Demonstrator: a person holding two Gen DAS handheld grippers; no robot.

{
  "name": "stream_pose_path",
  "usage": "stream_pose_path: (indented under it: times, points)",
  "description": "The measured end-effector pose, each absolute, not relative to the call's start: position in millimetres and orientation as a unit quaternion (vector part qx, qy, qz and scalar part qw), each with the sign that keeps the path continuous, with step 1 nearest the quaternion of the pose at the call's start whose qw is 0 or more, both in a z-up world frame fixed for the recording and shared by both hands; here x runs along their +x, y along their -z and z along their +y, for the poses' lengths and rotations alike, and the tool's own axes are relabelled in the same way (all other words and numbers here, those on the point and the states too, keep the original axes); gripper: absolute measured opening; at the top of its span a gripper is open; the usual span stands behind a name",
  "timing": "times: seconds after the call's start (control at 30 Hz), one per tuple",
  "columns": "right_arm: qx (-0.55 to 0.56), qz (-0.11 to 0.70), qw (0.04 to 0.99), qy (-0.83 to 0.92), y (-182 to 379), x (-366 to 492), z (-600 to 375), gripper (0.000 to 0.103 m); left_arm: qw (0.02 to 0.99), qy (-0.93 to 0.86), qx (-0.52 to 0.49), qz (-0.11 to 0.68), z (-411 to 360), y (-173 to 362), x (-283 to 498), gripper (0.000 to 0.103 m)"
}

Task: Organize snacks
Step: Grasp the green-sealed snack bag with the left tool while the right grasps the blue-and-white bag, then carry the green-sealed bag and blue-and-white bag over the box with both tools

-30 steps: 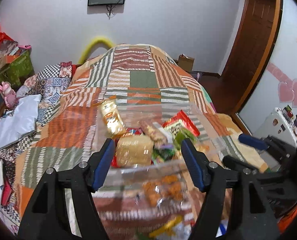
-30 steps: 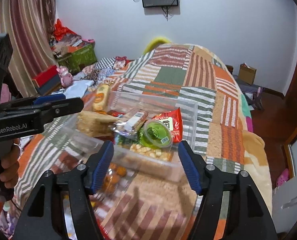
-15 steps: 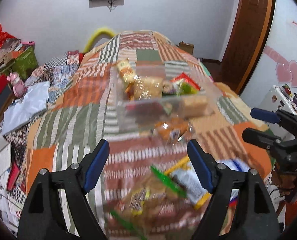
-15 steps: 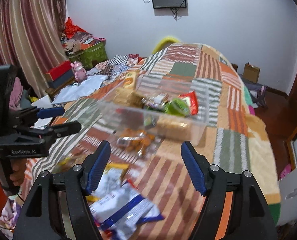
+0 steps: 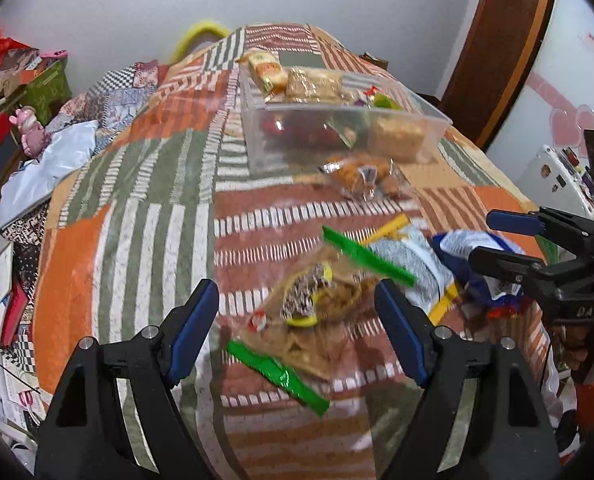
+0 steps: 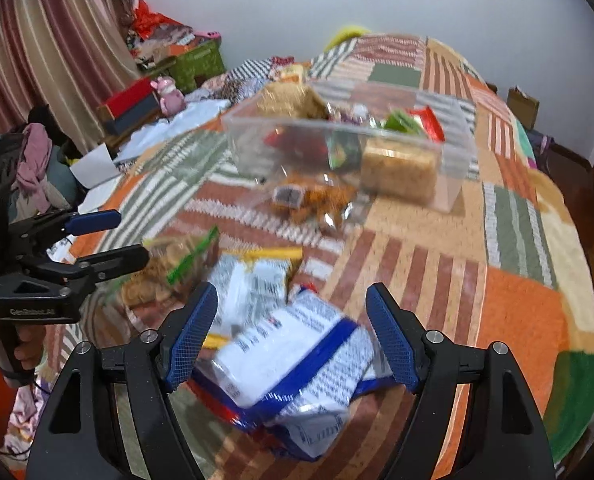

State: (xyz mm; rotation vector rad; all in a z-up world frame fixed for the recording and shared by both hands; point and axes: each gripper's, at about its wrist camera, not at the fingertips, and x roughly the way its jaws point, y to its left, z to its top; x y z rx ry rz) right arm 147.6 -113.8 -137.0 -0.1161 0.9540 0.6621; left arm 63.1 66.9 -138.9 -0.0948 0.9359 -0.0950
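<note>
A clear plastic box (image 5: 281, 148) (image 6: 257, 152) holding several snack packs stands on the patchwork bed. A clear pack of orange snacks (image 5: 357, 172) (image 6: 313, 200) lies just in front of it. My left gripper (image 5: 297, 312) (image 6: 113, 238) hangs open over a clear cookie bag with green ends (image 5: 317, 304) (image 6: 177, 260), not touching it. My right gripper (image 6: 293, 312) (image 5: 483, 239) is open above a white and blue packet (image 6: 293, 356) (image 5: 469, 248). A white packet with yellow edges (image 6: 253, 284) (image 5: 409, 256) lies between the two. Both views are blurred.
The quilt (image 5: 145, 240) covers the whole bed and falls away at its edges. Clothes, a pink toy (image 5: 29, 128) and boxes crowd the floor on the left. A wooden door (image 5: 497, 48) and a small fridge (image 5: 553, 176) stand on the right. A hand (image 6: 25, 352) holds the left gripper's handle.
Both grippers have drawn back from the clear box and sunk toward the loose packets near the bed's front. Their jaws stand a little wider than a second ago.
</note>
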Motion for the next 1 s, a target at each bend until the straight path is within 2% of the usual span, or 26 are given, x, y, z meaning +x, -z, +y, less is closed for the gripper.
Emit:
stream_pose_path:
  times: [0.13, 0.43, 0.5, 0.63, 0.67, 0.73, 0.8, 0.9, 1.0]
  points:
    - [-0.044, 0.457, 0.835, -0.303, 141.7, 144.6, -127.0, 0.079, 0.886, 0.047, -0.037, 0.461, 64.3, 148.1, 64.3, 0.080]
    - [-0.039, 0.481, 0.824, -0.296, 161.1, 143.5, -140.2, 0.079, 0.879, 0.048, -0.032, 0.474, 55.8, 167.8, 78.7, 0.079]
    - [-0.034, 0.481, 0.825, -0.296, 162.3, 145.5, -142.6, 0.079, 0.878, 0.051, -0.027, 0.476, 53.4, 170.9, 79.9, 0.069]
    - [-0.032, 0.468, 0.830, -0.302, 158.7, 147.6, -143.4, 0.069, 0.880, 0.047, -0.022, 0.472, 53.3, 173.7, 80.2, 0.065]
    - [-0.033, 0.465, 0.831, -0.303, 158.4, 148.3, -143.2, 0.068, 0.882, 0.046, -0.023, 0.469, 54.1, 173.2, 80.0, 0.060]
    - [-0.028, 0.464, 0.830, -0.307, 158.8, 149.7, -143.6, 0.061, 0.884, 0.045, -0.027, 0.465, 56.0, 172.0, 80.1, 0.057]
    - [-0.023, 0.461, 0.832, -0.309, 158.0, 151.4, -145.0, 0.059, 0.885, 0.042, -0.031, 0.462, 58.0, 170.4, 80.8, 0.053]
    - [-0.022, 0.457, 0.834, -0.309, 156.4, 153.1, -145.2, 0.053, 0.888, 0.037, -0.029, 0.457, 58.1, 167.6, 81.6, 0.051]
    - [-0.018, 0.452, 0.837, -0.307, 153.8, 155.3, -147.2, 0.052, 0.894, 0.034, -0.028, 0.445, 58.1, 161.2, 82.1, 0.050]
